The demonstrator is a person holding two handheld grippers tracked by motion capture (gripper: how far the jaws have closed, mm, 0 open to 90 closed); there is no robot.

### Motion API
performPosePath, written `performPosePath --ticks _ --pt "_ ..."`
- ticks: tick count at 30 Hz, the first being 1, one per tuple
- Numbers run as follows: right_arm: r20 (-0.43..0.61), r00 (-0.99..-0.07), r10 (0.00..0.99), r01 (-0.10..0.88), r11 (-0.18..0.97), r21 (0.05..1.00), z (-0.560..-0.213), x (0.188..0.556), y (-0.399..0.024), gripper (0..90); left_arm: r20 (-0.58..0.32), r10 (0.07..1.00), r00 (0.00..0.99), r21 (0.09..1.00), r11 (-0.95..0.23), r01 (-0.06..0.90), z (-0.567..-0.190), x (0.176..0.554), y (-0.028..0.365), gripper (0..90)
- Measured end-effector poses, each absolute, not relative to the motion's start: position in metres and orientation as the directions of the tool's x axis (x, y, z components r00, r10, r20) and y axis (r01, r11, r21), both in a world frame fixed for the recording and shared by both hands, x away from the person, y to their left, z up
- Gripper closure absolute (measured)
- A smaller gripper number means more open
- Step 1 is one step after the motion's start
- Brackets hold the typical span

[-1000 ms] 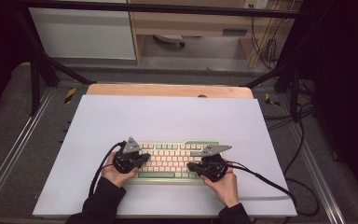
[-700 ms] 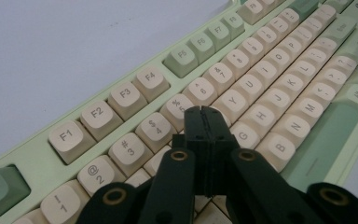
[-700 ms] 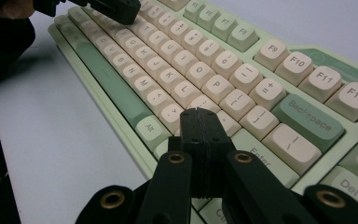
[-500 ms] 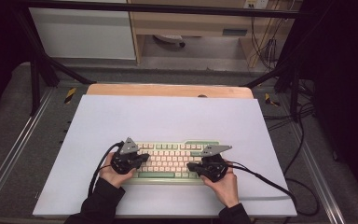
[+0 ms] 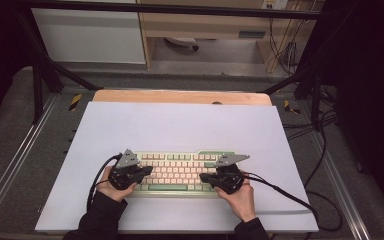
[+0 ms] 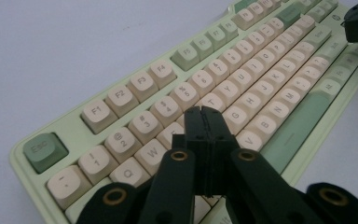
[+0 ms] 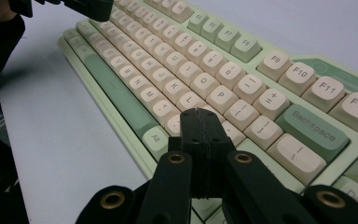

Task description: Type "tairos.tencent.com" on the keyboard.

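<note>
A pale green keyboard (image 5: 180, 167) with cream keys lies on the white table top, near the front edge. My left gripper (image 5: 147, 171) hovers over the keyboard's left end, jaws shut with nothing between them. In the left gripper view the closed tips (image 6: 205, 112) sit over the keys around E and R of the keyboard (image 6: 121, 98). My right gripper (image 5: 203, 176) is over the right end, also shut and empty. The right gripper view puts its tips (image 7: 199, 114) above the keys near the right Alt of the keyboard (image 7: 205, 70).
A white sheet (image 5: 180, 125) covers the table, with a wooden strip (image 5: 180, 96) along its far edge. Cables (image 5: 280, 187) trail from the grippers over the front right of the sheet. Metal rails and dark frame legs flank the table.
My left gripper has shifted a little to the left over the keyboard's left end. The right gripper has stayed where it was.
</note>
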State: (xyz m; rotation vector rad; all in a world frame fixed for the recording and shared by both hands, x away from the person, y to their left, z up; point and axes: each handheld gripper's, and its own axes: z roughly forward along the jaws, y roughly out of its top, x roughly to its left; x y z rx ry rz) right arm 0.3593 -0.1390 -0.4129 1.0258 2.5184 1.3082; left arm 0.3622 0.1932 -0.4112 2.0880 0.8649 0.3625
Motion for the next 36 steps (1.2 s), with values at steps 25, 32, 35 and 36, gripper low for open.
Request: performPosePath --ticks 25,32,35,36 --pt "0.154 -0.757 0.635 0.498 0.409 0.765 -0.415 0.381 -0.097 90.0 -0.058 0.718 0.693 0.793 -0.388 0.469 -0.412 0.350 0.230 89.7" --pt "0.157 -0.744 0.650 0.513 0.404 0.757 -0.418 0.388 -0.093 90.0 -0.059 0.719 0.692 0.791 -0.389 0.472 -0.413 0.351 0.231 89.8" --pt "0.156 -0.743 0.652 0.515 0.408 0.754 -0.419 0.390 -0.091 90.0 -0.058 0.719 0.693 0.792 -0.389 0.470 -0.413 0.350 0.231 89.7" --pt "0.156 -0.742 0.652 0.516 0.407 0.754 -0.420 0.391 -0.090 90.0 -0.057 0.718 0.693 0.792 -0.390 0.469 -0.413 0.350 0.231 89.7"
